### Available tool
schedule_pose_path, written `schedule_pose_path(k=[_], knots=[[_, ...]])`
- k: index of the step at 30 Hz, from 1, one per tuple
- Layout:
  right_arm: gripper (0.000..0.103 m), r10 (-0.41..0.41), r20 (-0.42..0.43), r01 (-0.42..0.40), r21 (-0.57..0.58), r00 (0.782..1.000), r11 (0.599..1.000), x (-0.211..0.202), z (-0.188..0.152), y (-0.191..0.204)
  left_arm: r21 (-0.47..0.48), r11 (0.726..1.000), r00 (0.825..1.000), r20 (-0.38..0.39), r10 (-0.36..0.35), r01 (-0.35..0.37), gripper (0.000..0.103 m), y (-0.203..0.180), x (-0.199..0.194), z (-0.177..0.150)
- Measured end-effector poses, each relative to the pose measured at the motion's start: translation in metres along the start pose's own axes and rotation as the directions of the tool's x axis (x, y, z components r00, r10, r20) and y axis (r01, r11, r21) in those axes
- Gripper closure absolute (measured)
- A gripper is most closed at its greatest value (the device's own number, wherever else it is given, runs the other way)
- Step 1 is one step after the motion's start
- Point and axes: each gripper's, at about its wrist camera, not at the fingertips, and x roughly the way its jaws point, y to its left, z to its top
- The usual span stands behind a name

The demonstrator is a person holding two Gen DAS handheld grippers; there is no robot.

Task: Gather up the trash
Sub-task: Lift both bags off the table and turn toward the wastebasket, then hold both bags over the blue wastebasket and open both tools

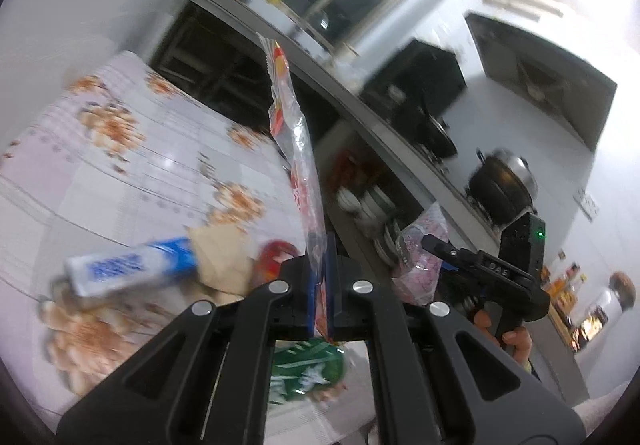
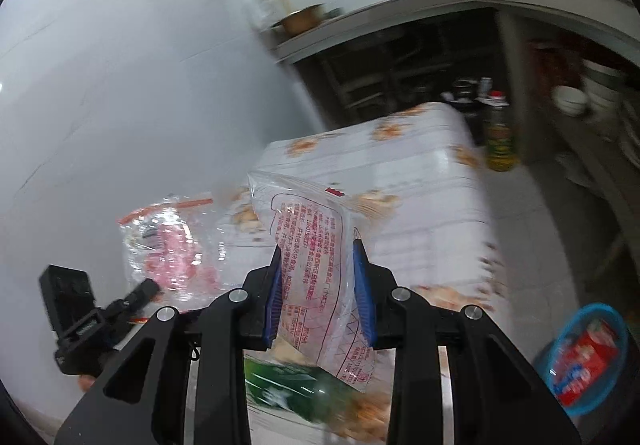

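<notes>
In the left wrist view my left gripper (image 1: 320, 285) is shut on a clear snack wrapper with red and yellow print (image 1: 298, 149), which stands up from the jaws. To its right, my right gripper (image 1: 430, 245), held by a hand, grips a clear bag with pink-red print (image 1: 420, 269). The right wrist view shows that right gripper (image 2: 320, 269) shut on the red-printed bag (image 2: 312, 237), lifted above the table. There the left gripper (image 2: 150, 289) appears at the left with its wrapper (image 2: 168, 241).
On the floral tablecloth (image 1: 132, 149) lie a white and blue tube (image 1: 128, 269), brown paper (image 1: 220, 257), a red item (image 1: 276, 257) and a green bottle (image 2: 288, 389). A blue bin (image 2: 618, 325) with a red carton stands on the floor at right. Kitchen counter and pots lie behind.
</notes>
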Motion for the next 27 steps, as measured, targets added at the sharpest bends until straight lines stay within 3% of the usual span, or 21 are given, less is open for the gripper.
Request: schedule_pose_path(k=[6, 9, 11, 13, 15, 19, 24, 27], knots=[[0.072, -0.199, 0.049, 0.189, 0.157, 0.979, 0.969, -0.060, -0.030, -0.079, 0.122, 0.990, 0.987, -0.154, -0.045, 0.065, 0.101, -0.059, 0.057, -0.020], [0.072, -0.288, 0.056, 0.262, 0.282, 0.956, 0.923, -0.095, -0.054, -0.130, 0.178, 0.976, 0.963, -0.258, -0.075, 0.124, 0.101, -0.094, 0.097, -0.033], [0.072, -0.335, 0.054, 0.298, 0.340, 0.941, 0.892, -0.111, -0.069, -0.155, 0.216, 0.964, 0.938, -0.339, -0.075, 0.155, 0.101, -0.119, 0.128, -0.046], [0.072, -0.394, 0.040, 0.345, 0.409, 0.918, 0.845, -0.128, -0.089, -0.186, 0.256, 0.948, 0.909, -0.411, -0.071, 0.189, 0.101, -0.143, 0.158, -0.059], [0.072, -0.426, 0.011, 0.374, 0.456, 0.905, 0.807, -0.133, -0.106, -0.210, 0.297, 0.927, 0.863, -0.502, -0.052, 0.228, 0.101, -0.169, 0.193, -0.079], [0.072, -0.432, -0.048, 0.386, 0.542, 0.901, 0.746, -0.131, -0.140, -0.257, 0.339, 0.899, 0.779, -0.627, -0.004, 0.277, 0.101, -0.204, 0.253, -0.116], [0.072, -0.425, -0.104, 0.383, 0.656, 0.899, 0.651, -0.110, -0.175, -0.320, 0.412, 0.863, 0.664, -0.737, 0.127, 0.292, 0.101, -0.234, 0.337, -0.178], [0.072, -0.424, -0.141, 0.396, 0.690, 0.895, 0.607, -0.092, -0.190, -0.350, 0.463, 0.837, 0.618, -0.759, 0.204, 0.292, 0.101, -0.243, 0.377, -0.207]])
